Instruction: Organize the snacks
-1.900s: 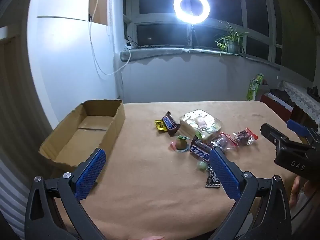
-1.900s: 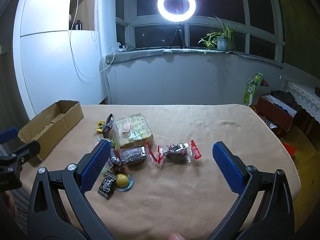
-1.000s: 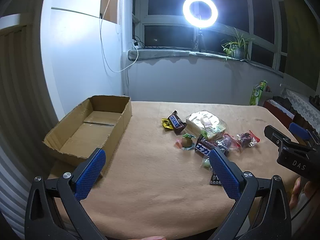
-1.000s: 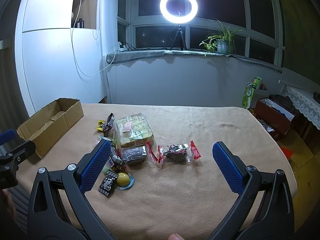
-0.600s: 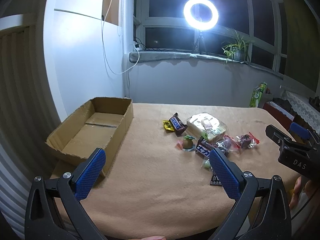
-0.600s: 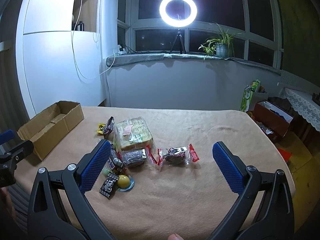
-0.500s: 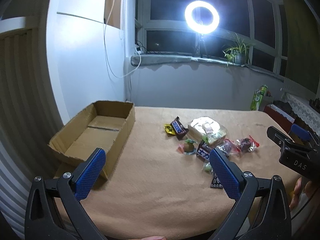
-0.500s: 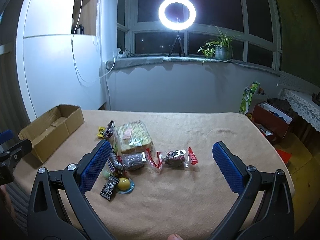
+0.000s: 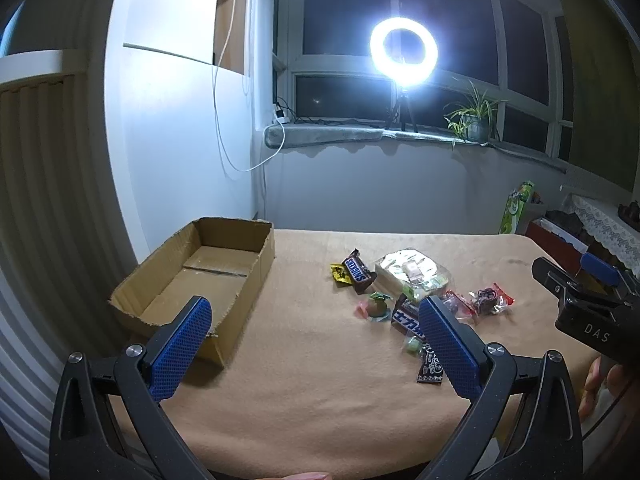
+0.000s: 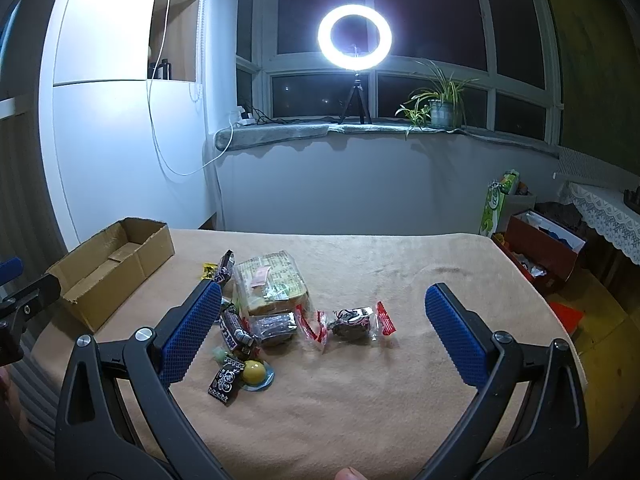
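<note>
An open, empty cardboard box (image 9: 200, 276) (image 10: 112, 264) stands at the table's left. Snacks lie in a loose pile mid-table: a Snickers bar (image 9: 359, 272), a bagged sandwich (image 9: 412, 274) (image 10: 272, 282), red-ended candy wrappers (image 10: 352, 322) (image 9: 490, 300), a yellow ball candy (image 10: 254, 371) and a small black packet (image 10: 226, 380) (image 9: 431, 368). My left gripper (image 9: 316, 344) is open and empty, above the table's near edge between box and pile. My right gripper (image 10: 324, 332) is open and empty, hovering near the wrappers. Each gripper shows at the edge of the other's view.
The table (image 9: 320, 380) is covered in a tan cloth. A bright ring light (image 10: 354, 37) and a potted plant (image 10: 440, 108) stand on the windowsill behind. A red box (image 10: 540, 248) and clutter sit on the floor at the right. A white wall is left of the box.
Both grippers have risen and drawn back a little, so the table sits lower and farther in view. Both stay open. No snack has moved.
</note>
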